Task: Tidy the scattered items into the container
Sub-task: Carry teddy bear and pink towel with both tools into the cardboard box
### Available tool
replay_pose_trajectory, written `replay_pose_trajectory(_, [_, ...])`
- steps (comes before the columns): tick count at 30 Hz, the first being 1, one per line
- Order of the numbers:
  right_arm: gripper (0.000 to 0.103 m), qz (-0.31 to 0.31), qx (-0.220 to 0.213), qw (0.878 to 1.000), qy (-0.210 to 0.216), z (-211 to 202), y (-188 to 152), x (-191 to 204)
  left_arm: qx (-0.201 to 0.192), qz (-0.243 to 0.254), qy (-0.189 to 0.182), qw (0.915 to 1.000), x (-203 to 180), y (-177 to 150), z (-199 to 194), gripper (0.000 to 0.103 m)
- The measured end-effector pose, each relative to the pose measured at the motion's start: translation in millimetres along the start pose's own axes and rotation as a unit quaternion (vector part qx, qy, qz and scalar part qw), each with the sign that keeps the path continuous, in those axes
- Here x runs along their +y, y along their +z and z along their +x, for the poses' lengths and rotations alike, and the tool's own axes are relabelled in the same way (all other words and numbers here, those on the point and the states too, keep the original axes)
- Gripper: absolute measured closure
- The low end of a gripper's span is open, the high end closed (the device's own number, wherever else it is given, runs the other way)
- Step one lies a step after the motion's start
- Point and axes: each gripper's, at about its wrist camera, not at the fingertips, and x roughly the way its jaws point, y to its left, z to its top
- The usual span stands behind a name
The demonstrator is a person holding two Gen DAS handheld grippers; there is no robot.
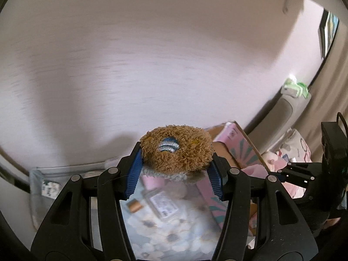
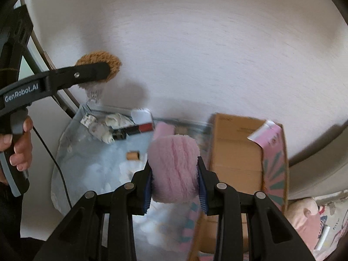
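My left gripper point(image 1: 176, 163) is shut on a brown fuzzy plush item point(image 1: 176, 150) with a blue-silver embroidered patch, held in the air; it also shows in the right wrist view point(image 2: 100, 66), up at the left. My right gripper point(image 2: 175, 187) is shut on a pink fluffy plush item point(image 2: 174, 167), held just left of an open cardboard box point(image 2: 237, 152) with a pink patterned outside. The box also shows in the left wrist view point(image 1: 237, 150), to the right of the brown plush.
A light blue floral blanket point(image 2: 91, 163) lies below with scattered items: a small brown spool point(image 2: 133, 155), a clear bottle point(image 1: 162, 203), a white-and-red brush-like item point(image 2: 142, 119), crumpled wrappers point(image 2: 104, 128). A pale wall stands behind. A patterned cushion point(image 2: 322, 224) lies at the right.
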Motion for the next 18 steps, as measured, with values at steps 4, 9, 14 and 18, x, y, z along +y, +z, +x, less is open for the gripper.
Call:
replay_pose_trajectory(4, [0.071, 0.007, 0.012, 1.000, -0.001, -6, -16, -25, 0.016, 0.007, -0.014, 0.9998, -35, 2, 27, 0.052])
replay_pose_trajectory(9, [0.071, 0.023, 0.029, 0.999, 0.001, -7, -35, -51, 0.044, 0.022, -0.029, 0.9984, -83, 0, 75, 0.052])
replay_pose_trajectory(14, [0.071, 0.032, 0.053, 0.998, 0.005, 0, -59, -71, 0.073, 0.036, -0.041, 0.9958, -117, -5, 116, 0.052])
replay_pose_trajectory(18, [0.071, 0.036, 0.067, 0.997, 0.004, 9, -73, -82, 0.095, 0.047, -0.044, 0.9933, -131, -10, 136, 0.052])
